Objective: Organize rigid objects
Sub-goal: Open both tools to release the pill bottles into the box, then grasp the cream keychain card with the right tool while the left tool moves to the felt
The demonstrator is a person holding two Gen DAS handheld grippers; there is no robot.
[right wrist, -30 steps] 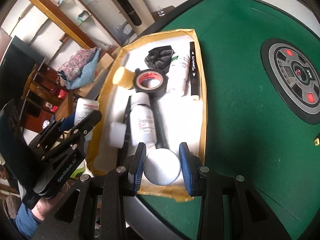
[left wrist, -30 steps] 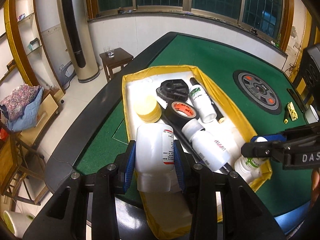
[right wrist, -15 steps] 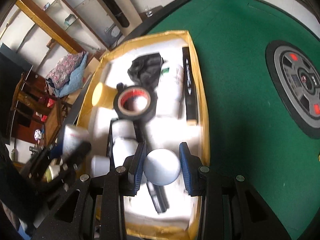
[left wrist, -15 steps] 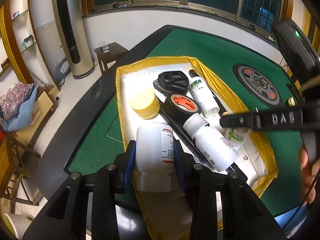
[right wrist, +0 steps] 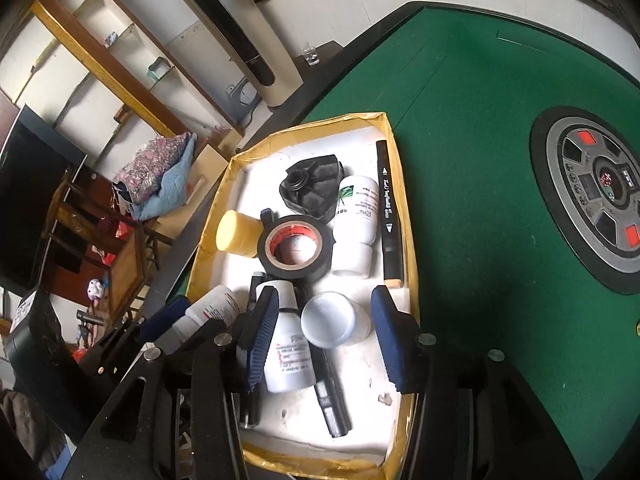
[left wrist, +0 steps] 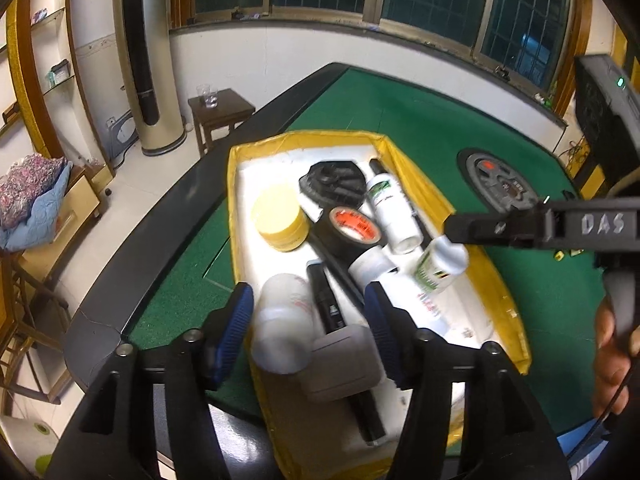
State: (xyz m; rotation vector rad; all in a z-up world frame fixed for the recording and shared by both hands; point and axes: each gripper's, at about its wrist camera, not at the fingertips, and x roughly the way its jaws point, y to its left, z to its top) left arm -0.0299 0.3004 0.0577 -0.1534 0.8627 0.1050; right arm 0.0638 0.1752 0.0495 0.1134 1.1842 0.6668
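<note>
Left claw (left wrist: 308, 328): my jaws are opening, the pads no longer press. The big bottle (left wrist: 286, 326) lies between them, close to my left pad, clear of the right one.
Big bottle, place: in the tray (left wrist: 496, 276), near its left wall and near corner, just beside a grey case (left wrist: 344, 364) and a black pen (left wrist: 328, 312).
Big bottle, axis: it lies flat. The long axis runs about along the tray's length, the round end toward me; I cannot tell which end has the cap.
Step, left: I judge this is the release. I should open fully, then lift straight up, so that a pad does not drag the bottle or make it roll.
Right claw (right wrist: 324, 336): these jaws are opening too. The small bottle (right wrist: 334, 320) is between them but neither pad touches it.
Small bottle, place: in the tray's near half, toward the right wall, touching another white bottle (right wrist: 288, 344) on its left side.
Small bottle, axis: it leans. Its round end faces up toward my camera; the body is blurred in the other view.
Step, right: I think I must rise without a sideways move. The left pad stands over the white bottle and could knock it.
Risk: round bottles can roll against the tape (right wrist: 296, 246).
</note>
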